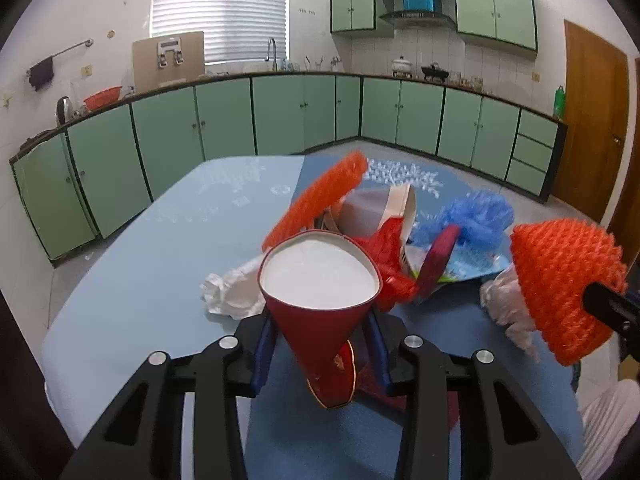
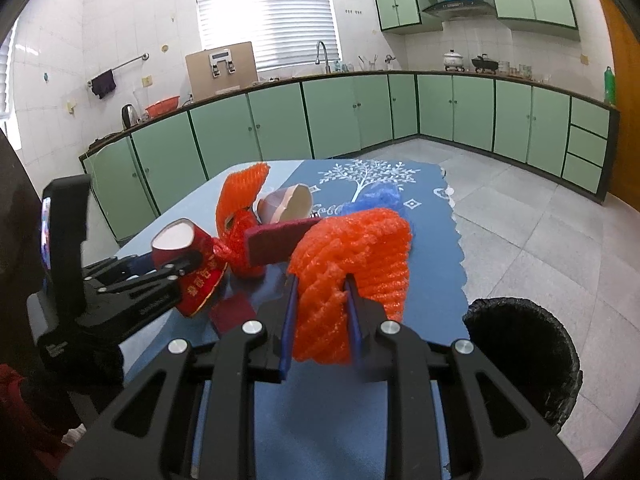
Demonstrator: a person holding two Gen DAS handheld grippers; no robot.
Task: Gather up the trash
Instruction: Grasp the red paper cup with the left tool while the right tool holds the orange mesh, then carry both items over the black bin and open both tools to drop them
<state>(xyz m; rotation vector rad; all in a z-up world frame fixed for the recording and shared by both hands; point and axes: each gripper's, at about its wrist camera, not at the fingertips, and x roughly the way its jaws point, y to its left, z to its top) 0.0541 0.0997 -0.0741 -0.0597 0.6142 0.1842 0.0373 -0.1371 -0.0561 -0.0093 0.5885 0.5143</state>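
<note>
left wrist: left gripper pinches red cup (tilted).

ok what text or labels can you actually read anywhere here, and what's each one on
Nothing reads clearly.
Red cup: gold characters on its side, too blurred to read.
Left gripper: small embossed word on its body, too small to read.
Blue mat: white tree print with lettering below it, partly hidden, unreadable.
Packet: print too blurred to read.
Brown board on the counter: a white label, too small to read.
</note>
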